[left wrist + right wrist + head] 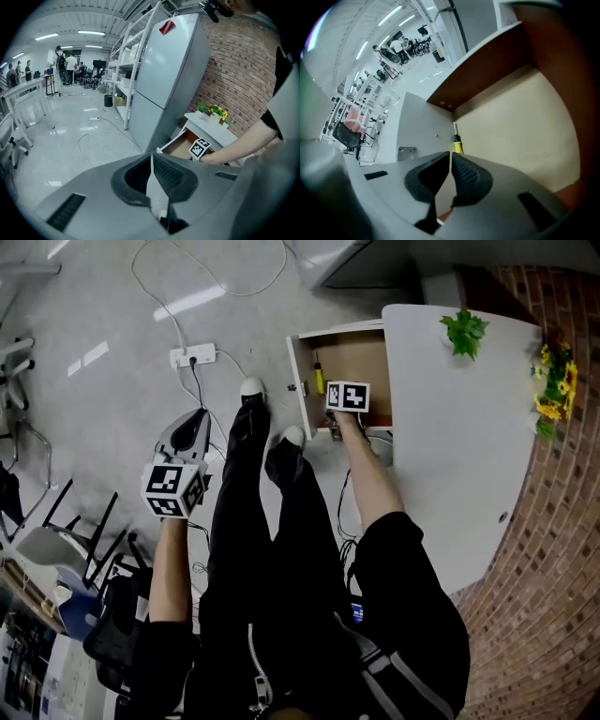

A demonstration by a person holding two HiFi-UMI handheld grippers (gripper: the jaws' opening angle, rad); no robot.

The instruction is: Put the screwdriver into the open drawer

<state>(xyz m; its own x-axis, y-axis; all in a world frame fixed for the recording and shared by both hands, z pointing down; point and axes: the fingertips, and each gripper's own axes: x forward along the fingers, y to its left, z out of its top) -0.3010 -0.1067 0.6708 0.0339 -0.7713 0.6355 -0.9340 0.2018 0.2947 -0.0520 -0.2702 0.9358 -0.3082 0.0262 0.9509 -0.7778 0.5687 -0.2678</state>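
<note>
The screwdriver [318, 379], yellow-handled with a black tip, lies inside the open wooden drawer [361, 357] along its left wall. My right gripper [343, 409] hangs over the drawer's front part, pointing steeply down. In the right gripper view its jaws [450, 154] stand together with nothing between them. The screwdriver [457, 143] rests on the drawer floor [520, 122] just past the tips, apart from them. My left gripper [199, 414] is held out to the left above the floor, shut and empty [151, 157].
The drawer belongs to a white cabinet [450, 427] bearing a green plant [464, 331] and yellow flowers [555, 381], against a brick wall. A power strip [192, 355] with cables lies on the floor. Chairs [56, 540] stand at left. A tall refrigerator [164, 79] is behind.
</note>
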